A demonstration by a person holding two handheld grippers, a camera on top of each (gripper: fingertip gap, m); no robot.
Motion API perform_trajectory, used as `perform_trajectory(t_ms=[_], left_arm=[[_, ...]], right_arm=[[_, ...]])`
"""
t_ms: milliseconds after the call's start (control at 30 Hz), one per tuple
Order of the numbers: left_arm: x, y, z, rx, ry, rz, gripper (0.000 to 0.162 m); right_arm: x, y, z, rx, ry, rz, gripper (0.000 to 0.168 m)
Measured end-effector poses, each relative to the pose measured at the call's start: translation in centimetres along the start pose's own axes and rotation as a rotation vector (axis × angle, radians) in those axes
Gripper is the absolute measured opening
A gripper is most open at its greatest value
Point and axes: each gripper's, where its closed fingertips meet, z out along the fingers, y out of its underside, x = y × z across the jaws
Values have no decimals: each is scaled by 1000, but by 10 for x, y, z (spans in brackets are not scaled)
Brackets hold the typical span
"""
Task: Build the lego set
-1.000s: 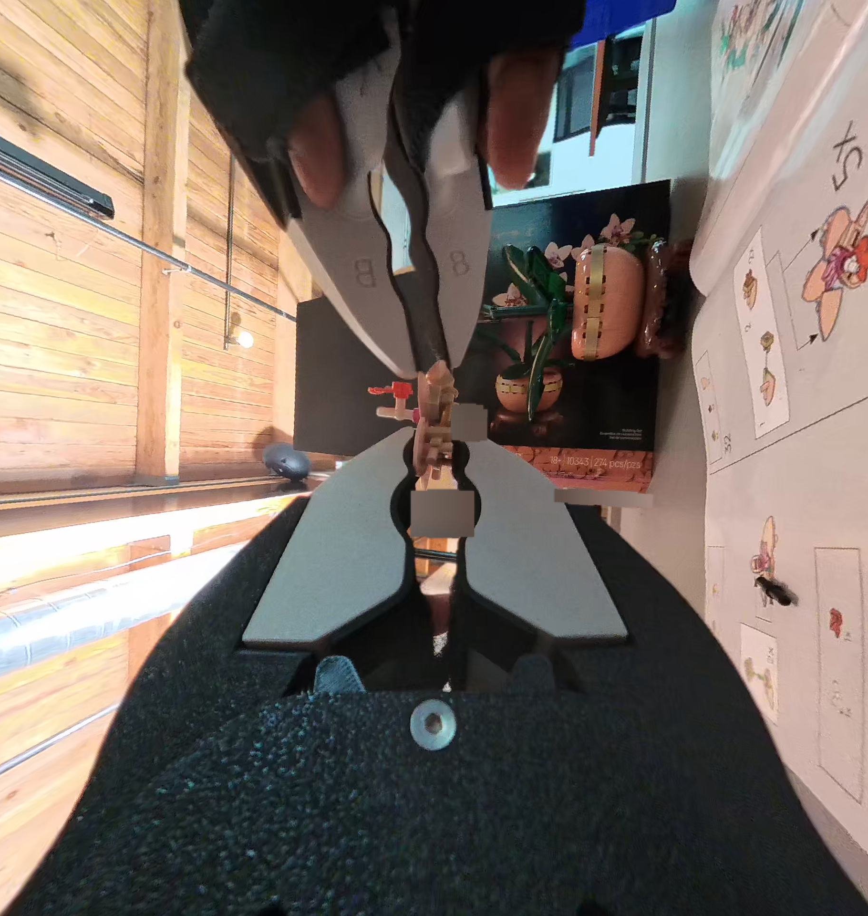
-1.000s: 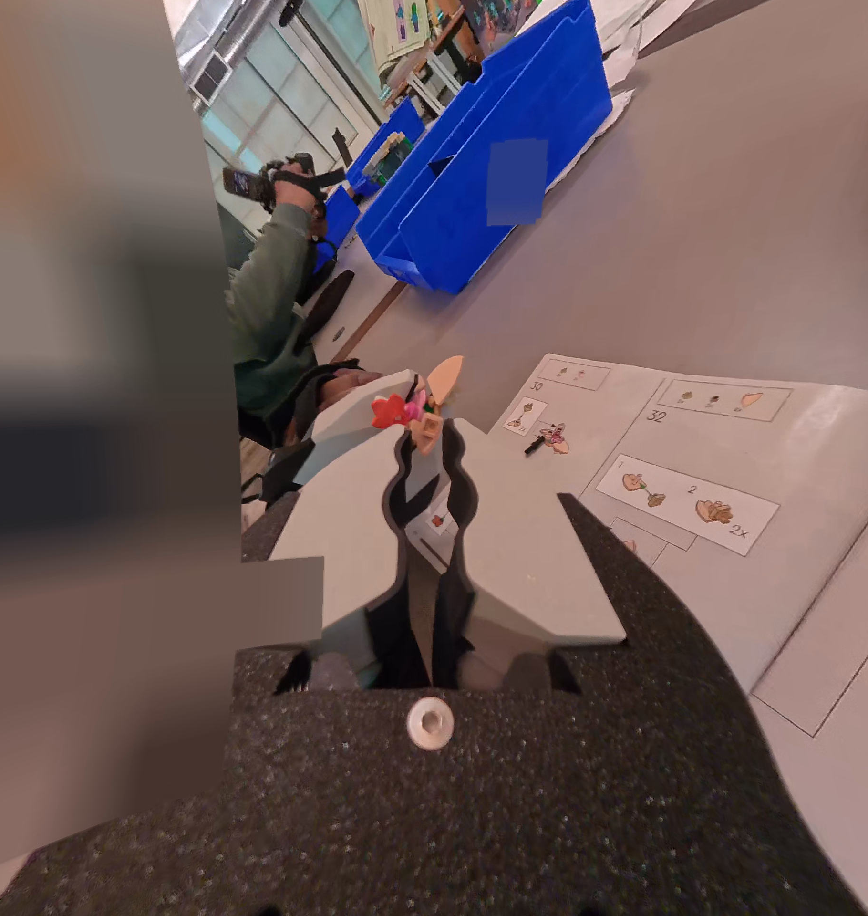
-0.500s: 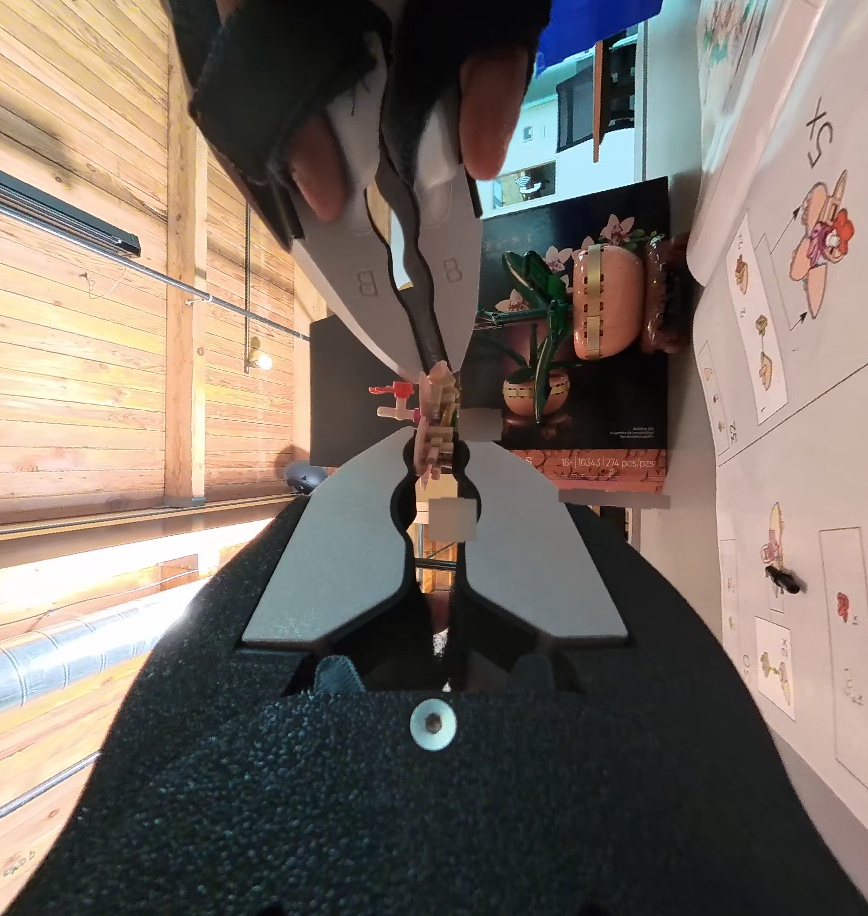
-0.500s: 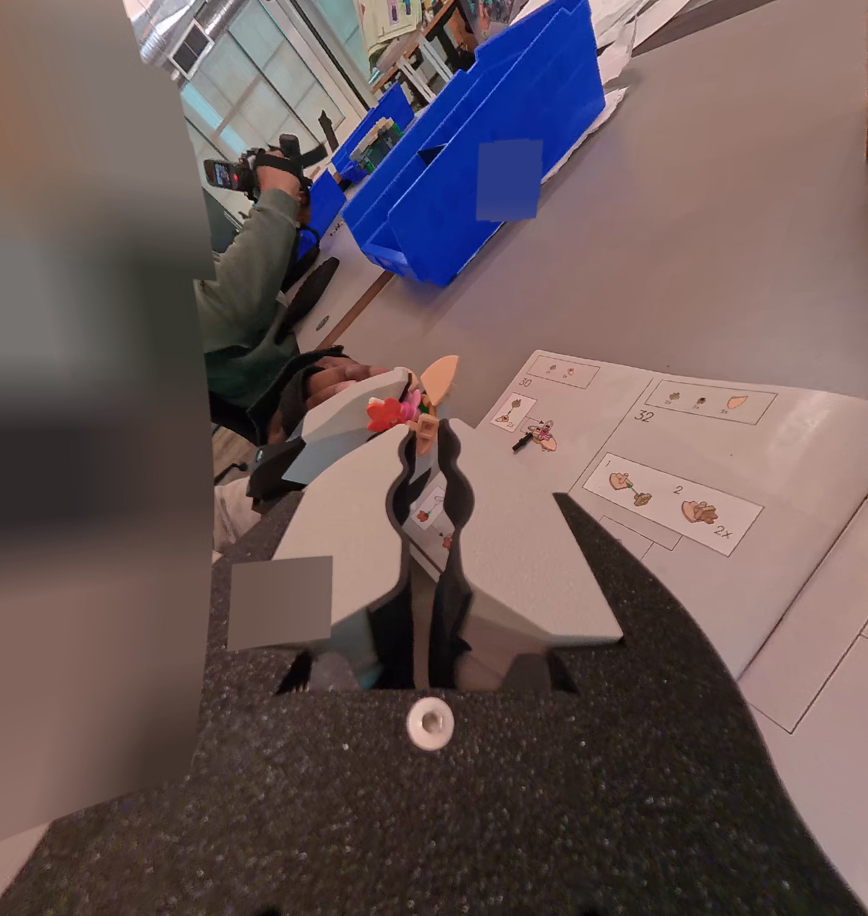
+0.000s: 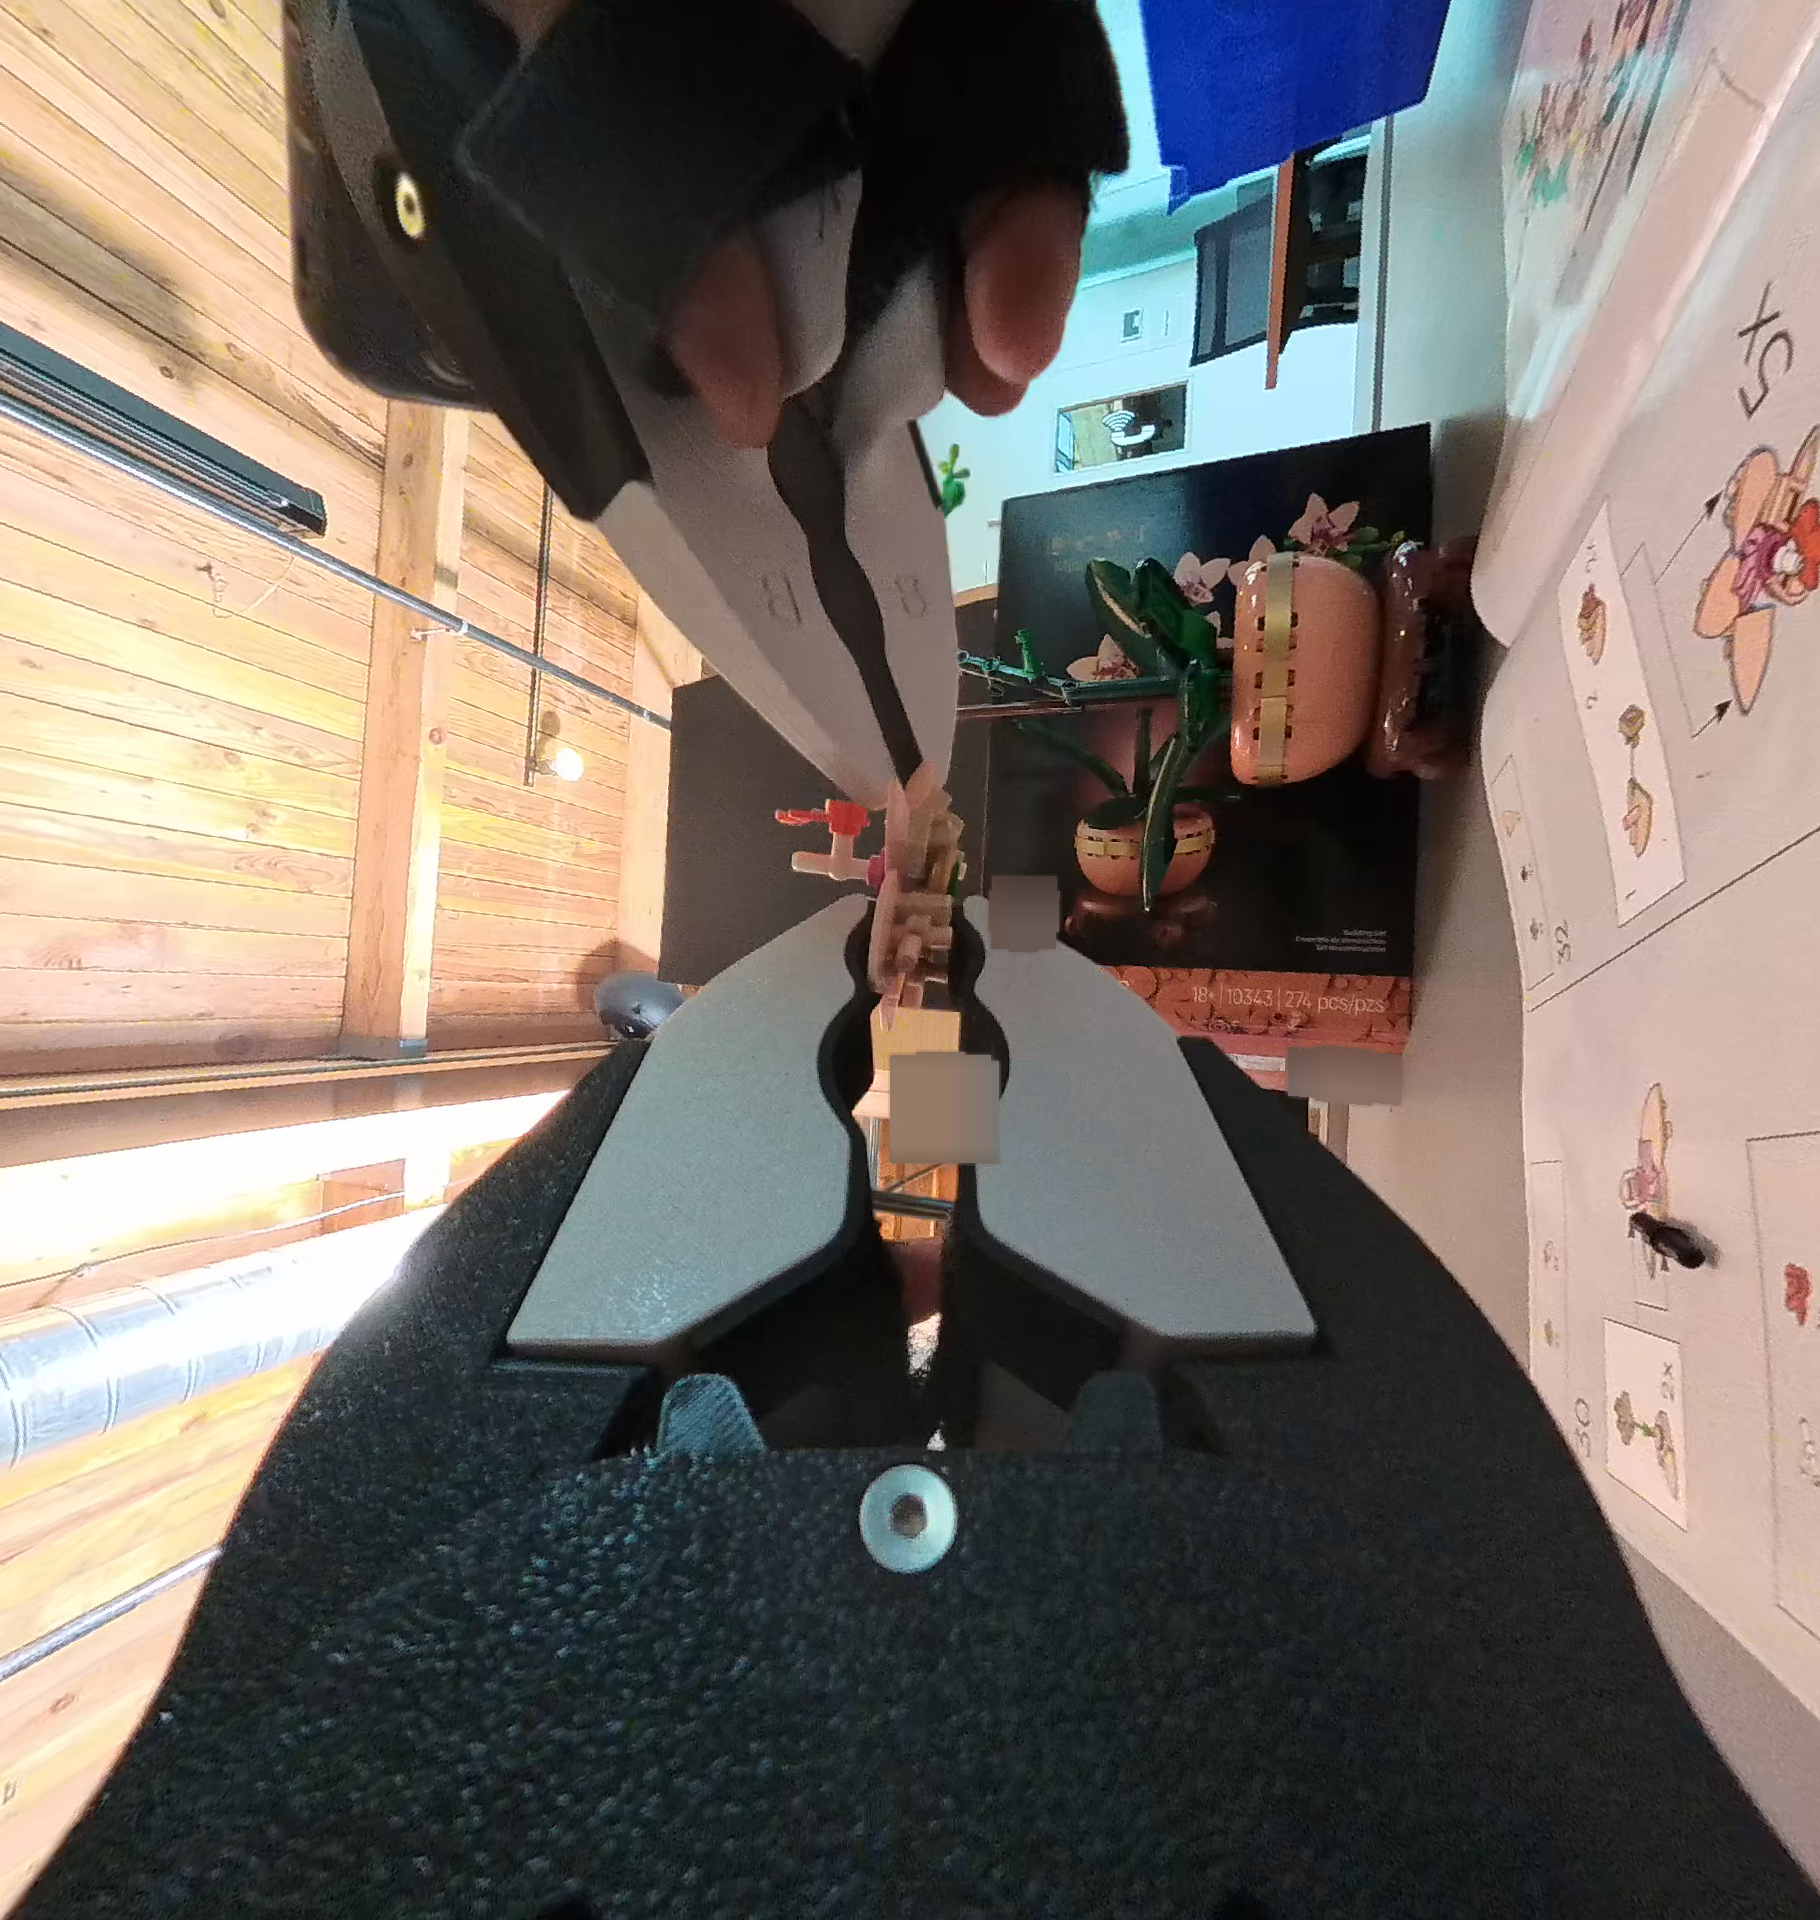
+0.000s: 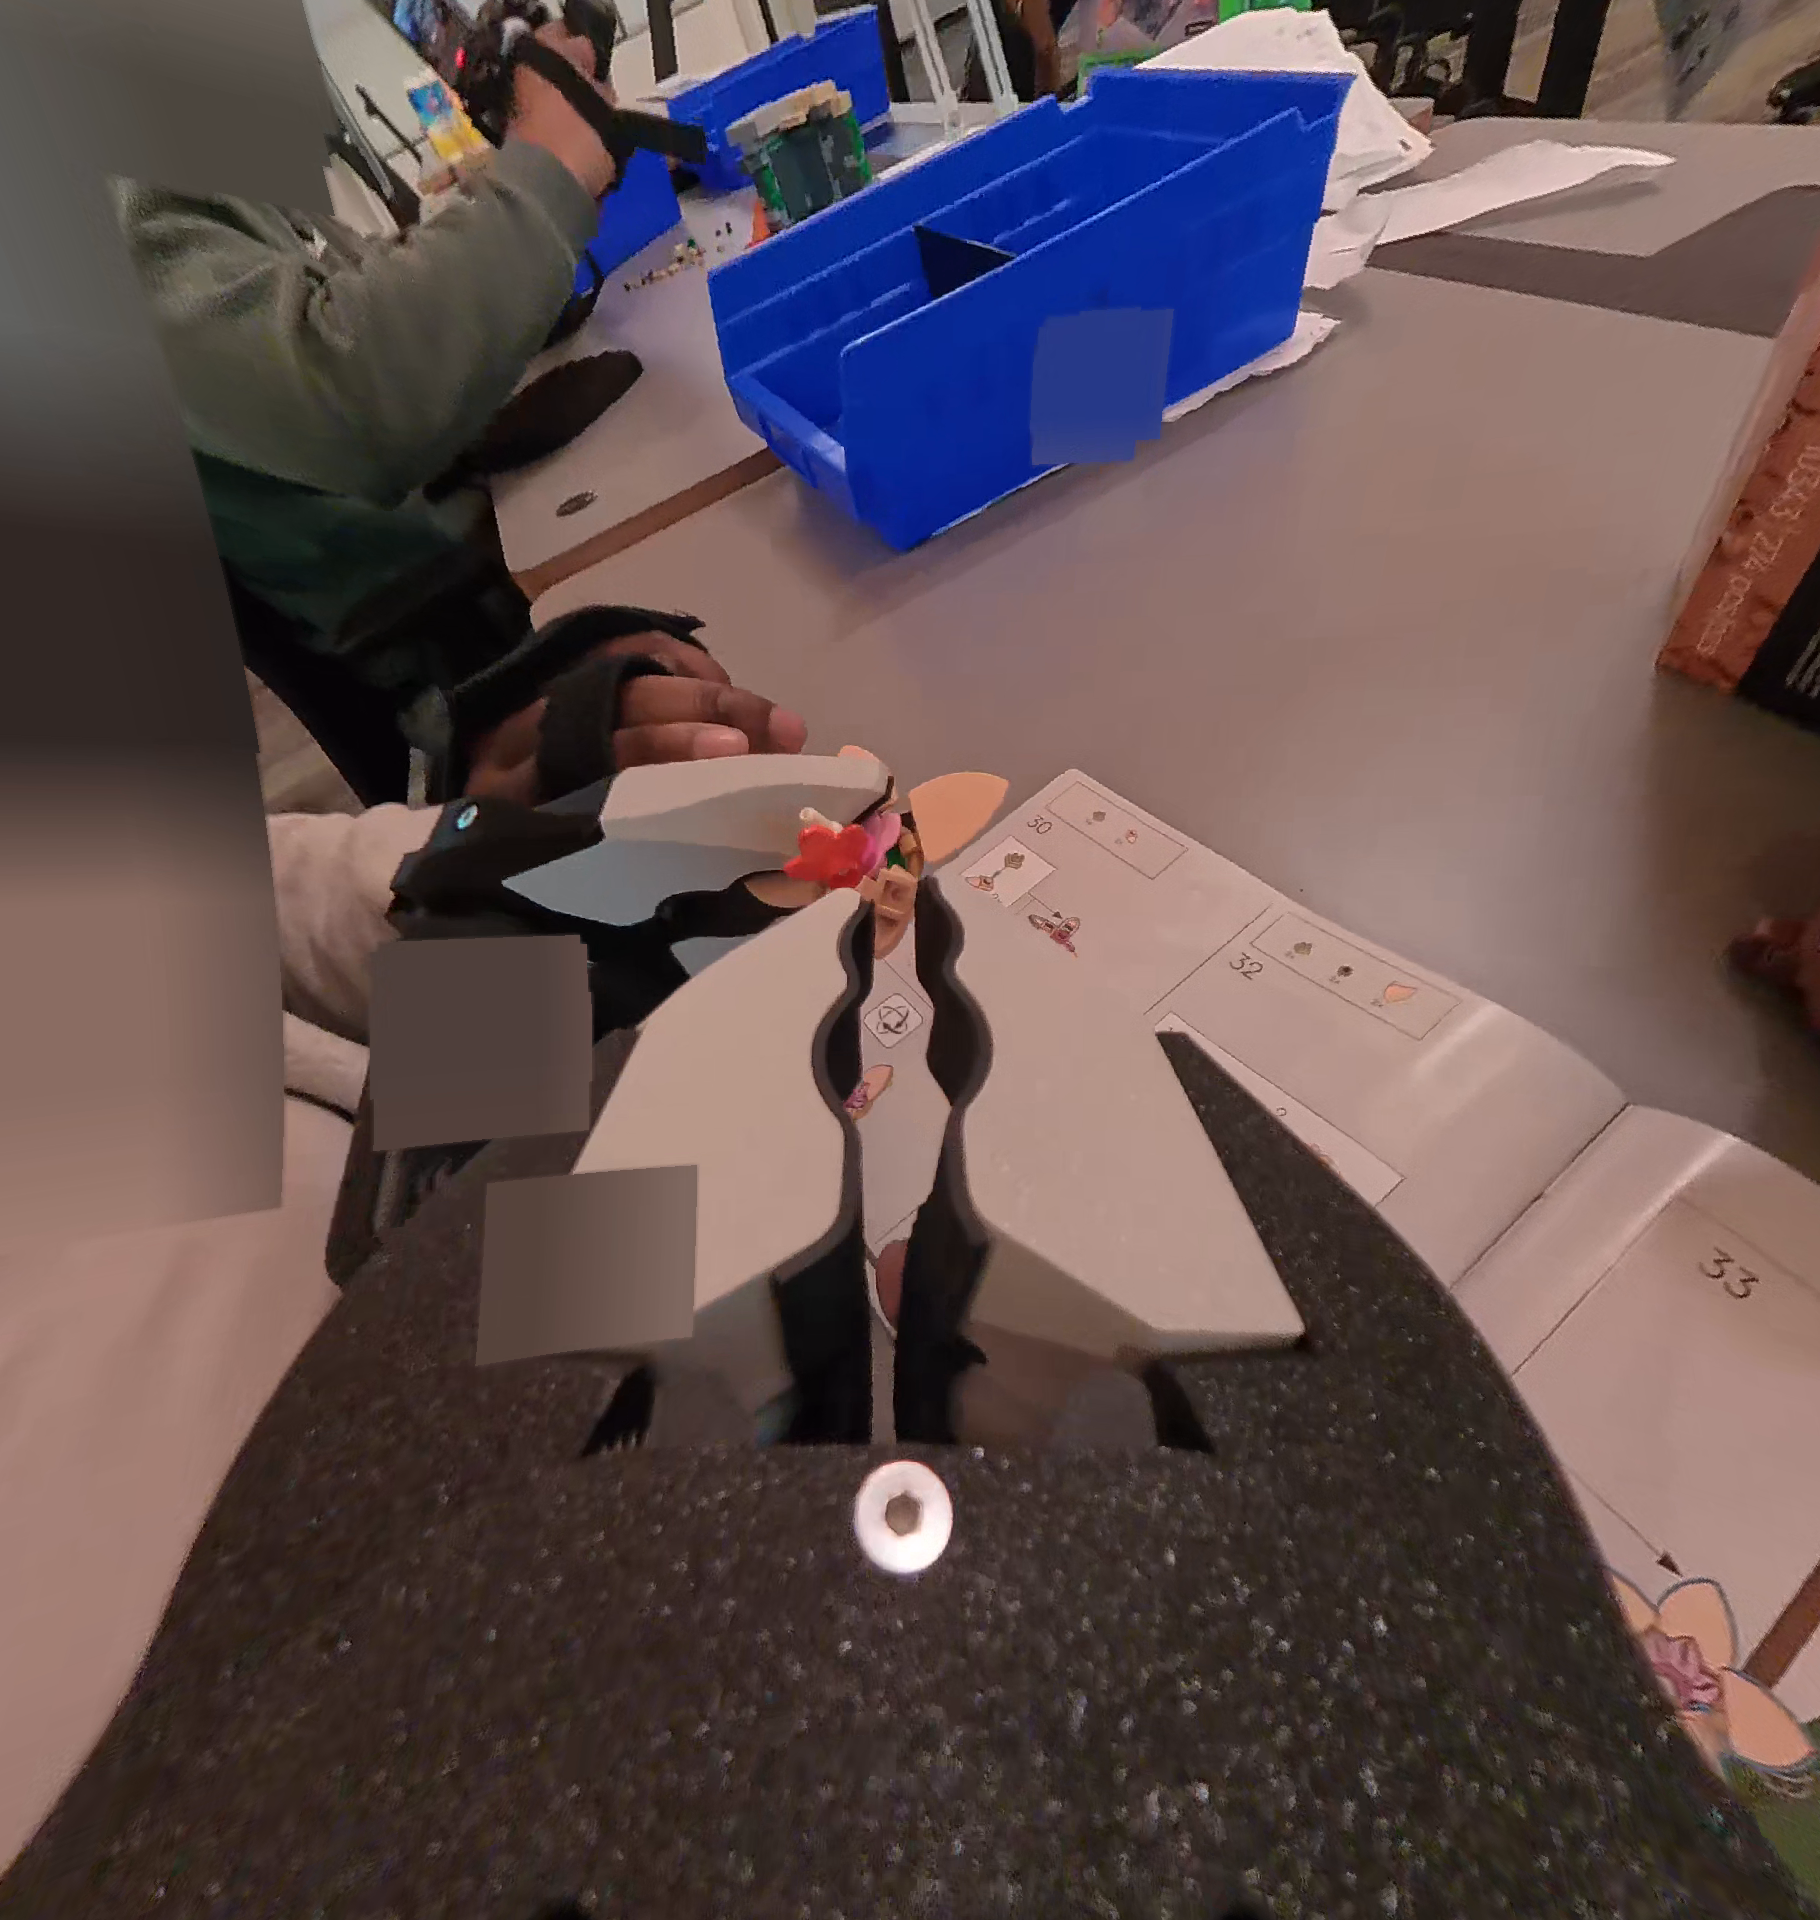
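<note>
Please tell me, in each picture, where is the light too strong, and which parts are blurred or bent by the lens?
Left wrist view: the sunlit ledge is overexposed, the wooden wall planks curve, the flower is sharp. Right wrist view: even light, booklet sharp, blue bin slightly soft, edges stretched.

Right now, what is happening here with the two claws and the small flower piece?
A person holds a claw in each hand above an open paper instruction booklet on a grey table. Both claws pinch the same small peach, pink and red lego flower assembly: the left claw grips it from one side, the right claw from the other. The flower is in the air, not on the table. The black lego set box stands behind.
</note>
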Motion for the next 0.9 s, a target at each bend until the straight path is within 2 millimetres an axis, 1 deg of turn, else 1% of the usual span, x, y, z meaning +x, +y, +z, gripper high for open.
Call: perform_trajectory(t_ms=[33, 300, 467, 667, 900], left_arm=[[-1, -1, 0, 4, -2, 1, 10], [-4, -5, -2, 33, -4, -12, 10], [-5, -9, -2, 59, 5, -49, 11], [-2, -13, -2, 102, 56, -169, 11], [6, -16, -4, 140, 138, -317, 10]], right_arm=[[-1, 0, 0, -7, 0, -20, 8], [-4, 1, -4, -79, 19, -211, 8], [-9, 2, -8, -138, 24, -350, 8], [-11, 3, -10, -219, 12, -490, 8], [-11, 7, -11, -295, -5, -550, 8]])
